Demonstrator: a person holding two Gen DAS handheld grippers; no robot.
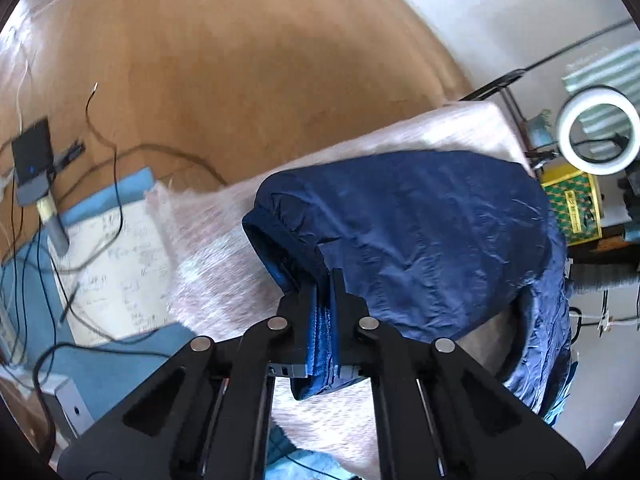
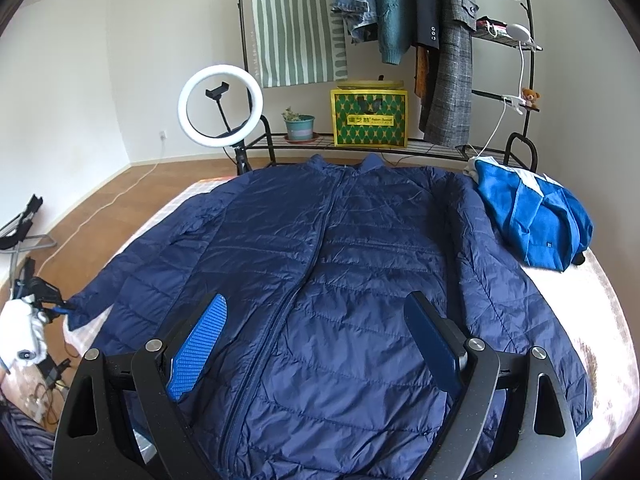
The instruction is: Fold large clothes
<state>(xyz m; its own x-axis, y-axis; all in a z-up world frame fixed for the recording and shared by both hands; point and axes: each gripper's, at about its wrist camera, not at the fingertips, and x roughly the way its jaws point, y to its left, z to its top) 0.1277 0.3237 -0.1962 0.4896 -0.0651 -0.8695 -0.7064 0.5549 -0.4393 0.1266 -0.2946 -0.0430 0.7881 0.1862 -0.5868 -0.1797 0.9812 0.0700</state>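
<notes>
Jacket: the navy puffer jacket [image 2: 320, 264] lies front-up and zipped on the bed [image 2: 560, 280], collar toward the clothes rack [image 2: 400, 52], both sleeves spread out to the sides.
Left gripper: the left gripper [image 1: 322, 312] has its jaws clamped on the cuff of the sleeve [image 1: 400, 232], blue fabric pinched right between the pads; no earlier picture needed to see that grip.
Right gripper: the right gripper [image 2: 316, 344] hovers over the lower front of the jacket, jaws wide apart, nothing between them.
Step in hand: looks like the first fold, the left sleeve caught at its end and ready to be carried in.
Next move: I'd say lift the cuff and swing the sleeve across the chest, keeping the slippery fabric flat; the right gripper could pin the body.
Nearby: a bright blue garment [image 2: 536, 220] sits bunched on the bed just beside the other sleeve.
</notes>
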